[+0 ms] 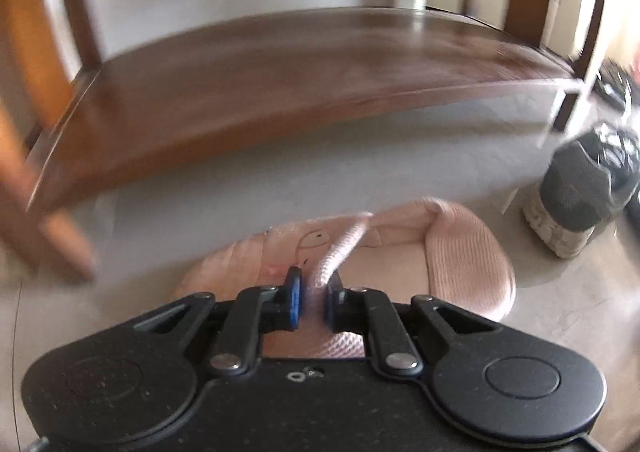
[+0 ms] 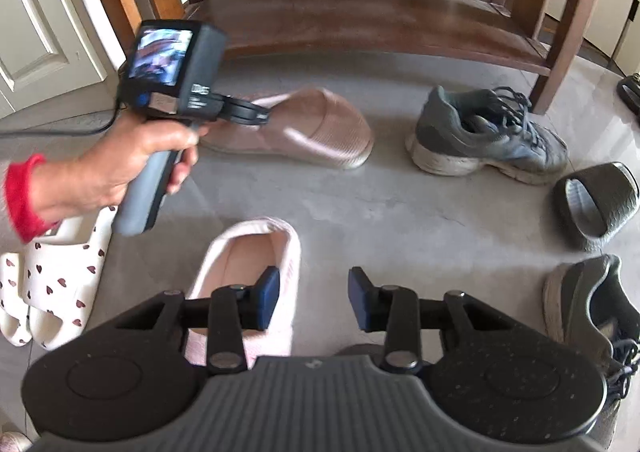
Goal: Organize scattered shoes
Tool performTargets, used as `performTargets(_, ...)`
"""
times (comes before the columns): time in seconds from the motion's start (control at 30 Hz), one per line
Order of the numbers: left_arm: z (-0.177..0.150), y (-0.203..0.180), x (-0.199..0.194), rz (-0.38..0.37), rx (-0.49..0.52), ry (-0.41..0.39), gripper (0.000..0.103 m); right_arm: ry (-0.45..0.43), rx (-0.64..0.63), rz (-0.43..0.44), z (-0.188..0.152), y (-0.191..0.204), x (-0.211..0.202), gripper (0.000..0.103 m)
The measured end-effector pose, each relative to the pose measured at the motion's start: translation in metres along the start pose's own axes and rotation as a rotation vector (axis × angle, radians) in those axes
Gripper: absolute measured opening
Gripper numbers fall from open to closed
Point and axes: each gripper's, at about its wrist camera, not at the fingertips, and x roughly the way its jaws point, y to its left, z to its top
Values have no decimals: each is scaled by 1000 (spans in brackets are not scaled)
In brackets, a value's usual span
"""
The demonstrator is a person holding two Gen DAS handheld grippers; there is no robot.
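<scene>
Setting: grey floor (image 2: pixel 360 212) before a wooden bench (image 2: pixel 360 20).
Far left: white heart-print slides (image 2: pixel 52 284).
Left gripper (image 1: pixel 311 298): blue pads pinching the heel edge of a pink slipper (image 1: pixel 460 252), just in front of the bench.
Right gripper (image 2: pixel 313 302): spread wide, above a second pink slipper (image 2: pixel 248 252).
Right: grey sneaker (image 2: pixel 488 132), dark slide (image 2: pixel 596 200).

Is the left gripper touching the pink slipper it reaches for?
Touching. In the left wrist view the left gripper has its blue pads pressed on the pink slipper's heel edge, with no gap on either side.
</scene>
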Motion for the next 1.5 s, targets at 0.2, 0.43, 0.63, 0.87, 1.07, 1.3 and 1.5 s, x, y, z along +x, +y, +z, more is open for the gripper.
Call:
performTargets(0.2, -46, 38, -29, -42, -203, 169, 16, -25, -20, 10, 11, 19, 7, 42)
performTargets(0.43, -80, 39, -54, -191, -332, 349, 25, 25, -72, 1, 11, 43, 11, 42)
performTargets(0.63, -110, 42, -74, -376, -345, 472, 26, 72, -111, -13, -14, 53, -1, 43)
performTargets(0.87, -141, 63, -116, -503, -264, 479, 29, 88, -202, -16, -40, 74, -6, 48)
performTargets(1.07, -161, 66, -153, -527, -102, 414, 36, 120, -245, -8, -59, 89, 3, 49)
performTargets(1.3, -184, 50, -167, -367, 246, 250, 39, 148, -258, 14, -87, 92, 10, 49)
performTargets(1.5, -193, 31, -159, -274, 386, 204, 39, 188, -180, 40, -102, 75, 27, 49)
